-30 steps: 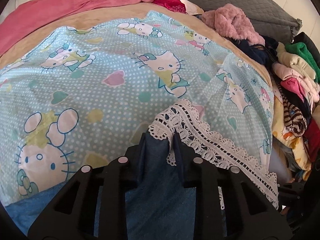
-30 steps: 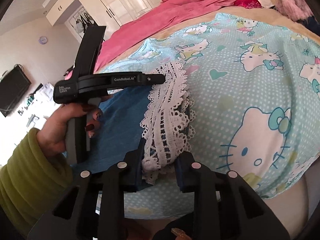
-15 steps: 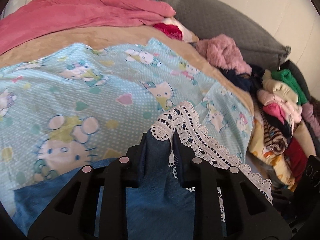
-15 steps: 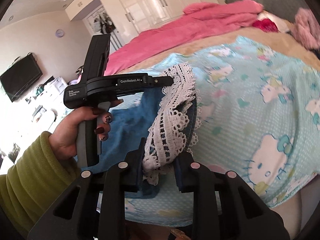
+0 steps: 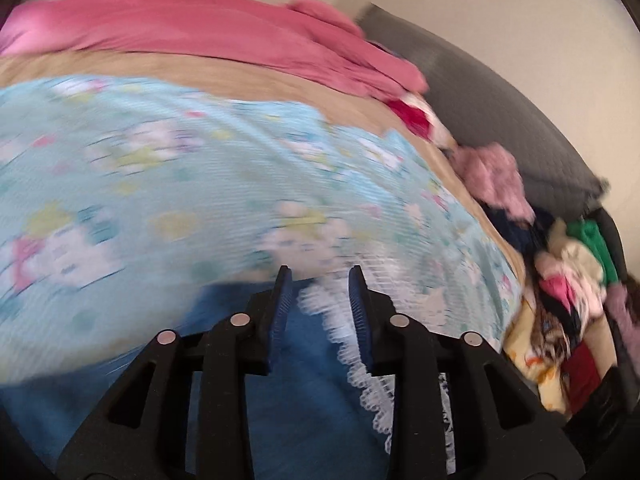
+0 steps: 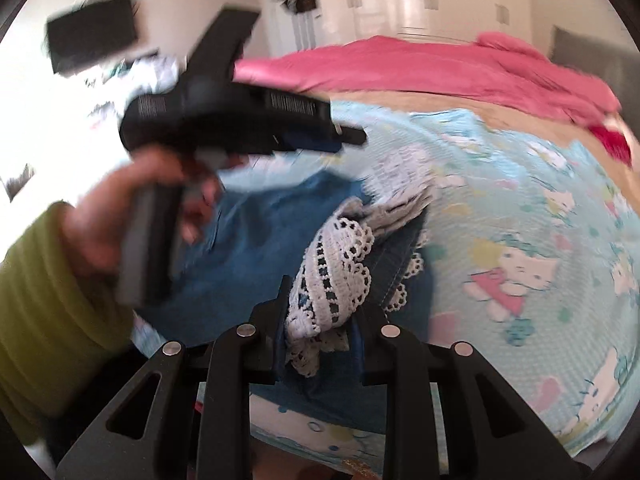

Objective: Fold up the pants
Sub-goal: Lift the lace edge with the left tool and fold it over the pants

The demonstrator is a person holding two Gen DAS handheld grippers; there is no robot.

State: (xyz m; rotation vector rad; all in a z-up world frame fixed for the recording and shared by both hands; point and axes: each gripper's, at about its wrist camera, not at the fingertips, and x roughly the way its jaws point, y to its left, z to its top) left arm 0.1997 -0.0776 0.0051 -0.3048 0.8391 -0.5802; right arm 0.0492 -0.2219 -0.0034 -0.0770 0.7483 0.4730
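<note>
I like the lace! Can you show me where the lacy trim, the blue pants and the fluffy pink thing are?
lace trim [image 6: 336, 264]: right wrist view, on the white openwork band.
blue pants [image 6: 256, 256]: right wrist view, on the flat denim.
fluffy pink thing [image 5: 496, 180]: left wrist view, on its middle.

One pair of blue pants [image 6: 256, 256] with white lace trim [image 6: 332, 280], two black grippers, left gripper [image 5: 320, 300] and right gripper [image 6: 320, 320], one pink blanket [image 5: 200, 28], one cartoon-print sheet [image 5: 160, 168], one clothes heap [image 5: 568, 292] at right

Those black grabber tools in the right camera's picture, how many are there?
2. The right gripper fills the bottom, its jaws clamped on the pants' lace hem. The left gripper sits upper left, held by a hand; its jaws are opening.
</note>
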